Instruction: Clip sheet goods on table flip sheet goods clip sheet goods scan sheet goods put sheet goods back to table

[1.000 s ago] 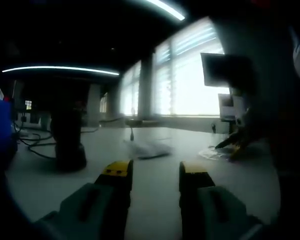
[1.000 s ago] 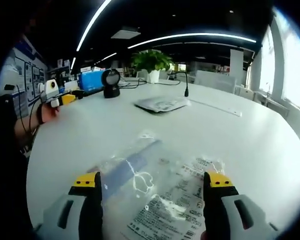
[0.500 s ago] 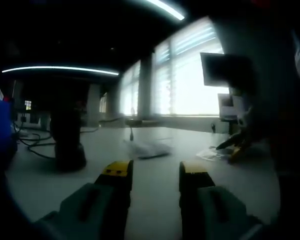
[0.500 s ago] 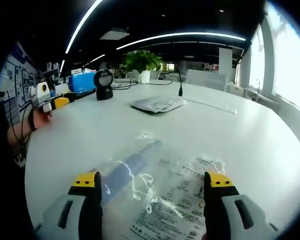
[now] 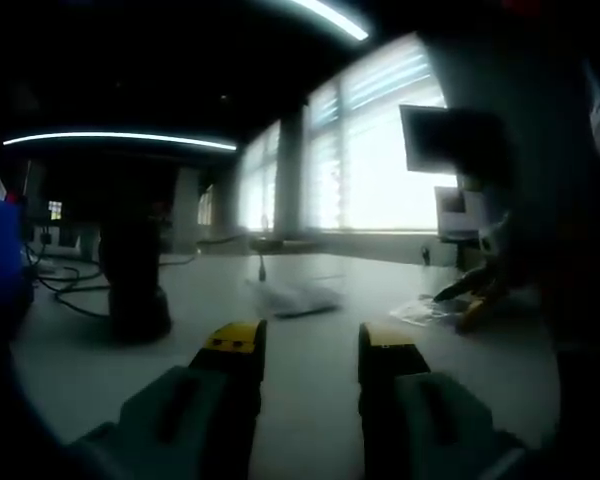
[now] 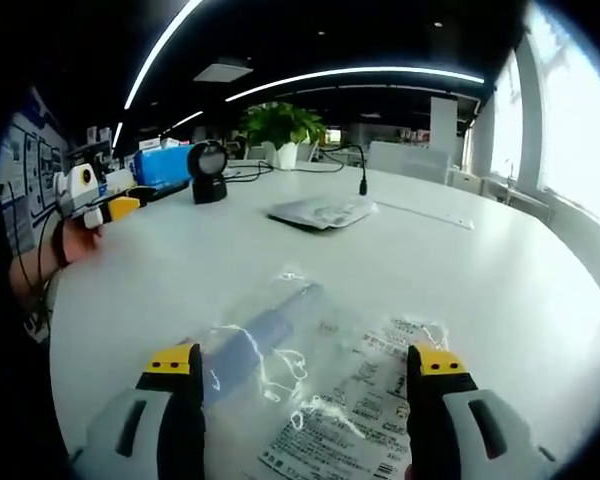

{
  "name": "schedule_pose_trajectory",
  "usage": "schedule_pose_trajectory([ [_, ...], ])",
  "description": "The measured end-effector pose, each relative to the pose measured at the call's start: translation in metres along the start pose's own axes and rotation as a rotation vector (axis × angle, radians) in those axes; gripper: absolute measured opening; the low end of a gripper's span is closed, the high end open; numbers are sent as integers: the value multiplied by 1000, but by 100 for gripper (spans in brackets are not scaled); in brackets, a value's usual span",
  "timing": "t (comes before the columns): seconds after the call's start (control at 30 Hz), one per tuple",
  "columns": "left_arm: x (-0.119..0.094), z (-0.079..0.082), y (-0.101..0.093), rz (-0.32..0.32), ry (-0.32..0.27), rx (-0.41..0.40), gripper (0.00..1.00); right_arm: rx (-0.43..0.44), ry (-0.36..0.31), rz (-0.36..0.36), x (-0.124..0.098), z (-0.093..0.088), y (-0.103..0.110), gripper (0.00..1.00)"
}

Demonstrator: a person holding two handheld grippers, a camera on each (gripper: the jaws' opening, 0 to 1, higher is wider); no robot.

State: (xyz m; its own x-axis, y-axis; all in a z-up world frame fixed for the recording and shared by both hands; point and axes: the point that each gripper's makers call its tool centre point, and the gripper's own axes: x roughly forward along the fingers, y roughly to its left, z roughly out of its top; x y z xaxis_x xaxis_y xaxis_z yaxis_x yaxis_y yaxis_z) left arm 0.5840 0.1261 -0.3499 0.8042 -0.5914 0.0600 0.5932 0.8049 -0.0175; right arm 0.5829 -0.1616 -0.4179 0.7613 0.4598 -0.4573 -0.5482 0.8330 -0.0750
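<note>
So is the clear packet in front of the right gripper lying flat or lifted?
Flat: the clear packet lies on the table, between open jaws.

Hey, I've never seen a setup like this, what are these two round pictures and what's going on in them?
A person holds a two-jaw tool in each hand, with a camera riding on each. In the right gripper view, the right gripper is open over a clear plastic packet lying on the white table. Farther back lie a second packet and a black scanner. The left gripper appears at the table's edge. In the dim left gripper view, its jaws stand apart, holding nothing.
</note>
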Motion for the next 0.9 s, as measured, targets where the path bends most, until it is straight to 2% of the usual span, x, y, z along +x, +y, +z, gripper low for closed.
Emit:
schedule_pose_trajectory([
  [0.07, 0, 0, 0, 1, 0, 0, 30, 1, -21, -10, -2, 8, -2, 73],
  [0.23, 0, -1, 0, 1, 3, 1, 30, 21, -55, -21, -4, 23, -10, 79],
  [0.4, 0, 0, 0, -1, 1, 2, 30, 39, -48, -32, -2, 21, -24, 79],
  [0.73, 0, 0, 0, 1, 3, 6, 30, 20, -10, -6, 3, 13, -21, 83],
  [0.9, 0, 0, 0, 1, 3, 7, 30, 28, -18, -27, 1, 15, -29, 81],
])
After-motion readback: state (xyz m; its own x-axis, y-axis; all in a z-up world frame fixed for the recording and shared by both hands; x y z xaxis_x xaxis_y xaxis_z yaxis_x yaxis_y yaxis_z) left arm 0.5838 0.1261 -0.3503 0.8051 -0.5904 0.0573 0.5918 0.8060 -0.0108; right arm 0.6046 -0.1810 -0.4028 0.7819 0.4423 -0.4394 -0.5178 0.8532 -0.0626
